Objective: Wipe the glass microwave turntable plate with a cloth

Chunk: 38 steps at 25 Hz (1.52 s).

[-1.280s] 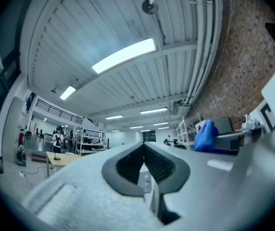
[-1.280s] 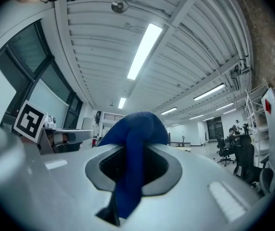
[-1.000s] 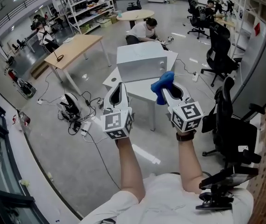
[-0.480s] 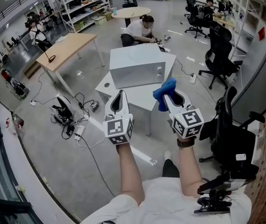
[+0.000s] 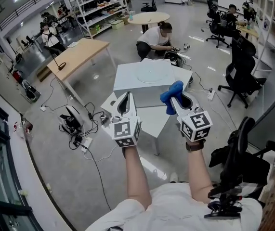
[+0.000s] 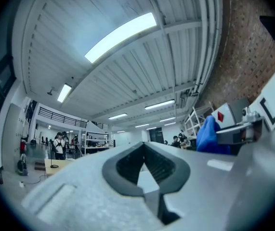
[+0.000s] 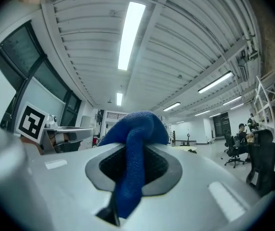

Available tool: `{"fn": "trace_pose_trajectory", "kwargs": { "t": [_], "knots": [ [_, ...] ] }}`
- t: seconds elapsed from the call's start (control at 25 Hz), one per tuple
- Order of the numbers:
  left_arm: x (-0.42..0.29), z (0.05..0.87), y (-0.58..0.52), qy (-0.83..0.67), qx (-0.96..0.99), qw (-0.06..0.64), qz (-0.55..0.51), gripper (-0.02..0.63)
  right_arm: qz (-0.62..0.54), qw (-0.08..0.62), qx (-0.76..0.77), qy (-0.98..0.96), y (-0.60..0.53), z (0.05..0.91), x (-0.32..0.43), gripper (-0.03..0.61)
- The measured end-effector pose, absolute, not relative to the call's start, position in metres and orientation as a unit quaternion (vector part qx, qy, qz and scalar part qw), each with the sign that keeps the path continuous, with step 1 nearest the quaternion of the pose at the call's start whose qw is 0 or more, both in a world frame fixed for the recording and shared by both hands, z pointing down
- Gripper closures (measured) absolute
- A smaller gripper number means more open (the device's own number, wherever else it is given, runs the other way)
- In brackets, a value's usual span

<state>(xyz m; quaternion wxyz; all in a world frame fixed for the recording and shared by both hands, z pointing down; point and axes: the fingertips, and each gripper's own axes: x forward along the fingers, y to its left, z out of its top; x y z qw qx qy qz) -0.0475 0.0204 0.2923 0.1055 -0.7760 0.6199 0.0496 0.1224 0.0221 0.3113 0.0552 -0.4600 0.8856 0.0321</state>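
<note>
Workshop flooring, desks and shelving are seen beyond both grippers, which are held raised and level with one another. Ahead of the jaws a microwave (image 5: 146, 99) stands on a small table (image 5: 149, 121). A faint round outline on its top, taken to be the plate (image 5: 151, 75), lies beyond and between the two sets of jaws, untouched.

The left gripper (image 6: 144, 147) is pressed together with nothing between its jaws. The right gripper (image 7: 131, 150) is clenched on a blue cloth (image 7: 136, 126), which bunches above the jaw tips and trails down between them.

Wiping is judged not yet begun. Only a narrow fold of cloth appears to be pinched, so it could be dragged out under friction. The plate seems unsecured; a sideways stroke without the left jaws steadying it could slide it off the microwave.
</note>
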Motion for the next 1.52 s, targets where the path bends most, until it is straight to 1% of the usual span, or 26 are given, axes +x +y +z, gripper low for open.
{"fn": "trace_pose_trajectory", "kwargs": {
  "t": [0.36,0.6,0.8,1.0,1.16,1.32,1.52],
  "knots": [
    [-0.035,0.311,-0.049,0.655,-0.749,0.094,0.040,0.612,0.023,0.044,-0.419,0.907,-0.047,0.326,0.138,0.509],
    [-0.013,0.312,-0.081,0.646,-0.756,0.104,0.028,0.612,0.005,0.051,-0.417,0.907,-0.082,0.334,0.158,0.509],
    [-0.025,0.323,-0.106,0.649,-0.754,0.097,0.022,0.612,-0.012,0.045,-0.411,0.910,-0.106,0.354,0.147,0.509],
    [-0.044,0.338,-0.159,0.648,-0.756,0.091,0.020,0.612,-0.011,0.028,-0.416,0.909,-0.156,0.369,0.130,0.509],
    [-0.051,0.335,-0.205,0.626,-0.775,0.084,0.033,0.612,0.001,0.017,-0.446,0.895,-0.196,0.359,0.129,0.509],
    [-0.055,0.323,-0.244,0.593,-0.798,0.096,0.040,0.612,0.020,0.022,-0.474,0.880,-0.235,0.339,0.118,0.509],
    [-0.064,0.328,-0.282,0.558,-0.824,0.094,0.038,0.612,0.014,0.013,-0.492,0.870,-0.273,0.348,0.094,0.509]
  ]
}}
